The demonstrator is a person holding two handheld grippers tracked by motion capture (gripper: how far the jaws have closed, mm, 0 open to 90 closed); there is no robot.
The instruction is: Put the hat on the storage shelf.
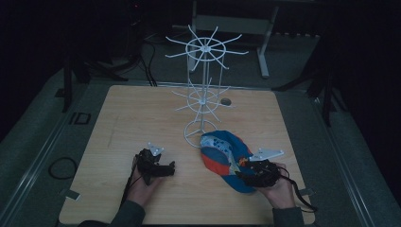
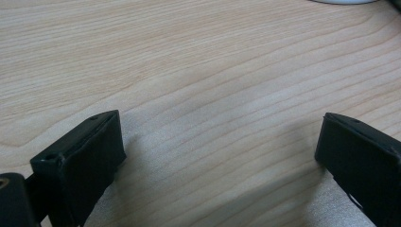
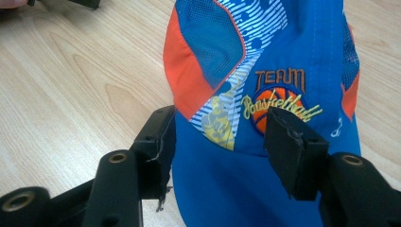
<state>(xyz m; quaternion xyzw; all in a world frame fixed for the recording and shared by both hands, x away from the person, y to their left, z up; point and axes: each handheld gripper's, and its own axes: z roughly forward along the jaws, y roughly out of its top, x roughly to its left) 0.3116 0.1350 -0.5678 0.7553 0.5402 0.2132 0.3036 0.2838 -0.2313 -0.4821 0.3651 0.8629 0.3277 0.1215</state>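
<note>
Your right gripper (image 3: 220,142) is the nearer one: the blue and orange cap (image 1: 225,158) lies on the table (image 1: 142,118) directly under it, the brim toward you and the crown pointing away, to the white wire stand (image 1: 203,85). Its jaws are half open, one on each side of the brim, not yet closed. Your left gripper (image 2: 220,156) is wide open and empty, resting apart to the left

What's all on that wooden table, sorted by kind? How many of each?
Caps: 1, blue and orange cap
Wire display stands: 1, white stand
Hand-held grippers: 2, left gripper and right gripper
Total: 4
</note>
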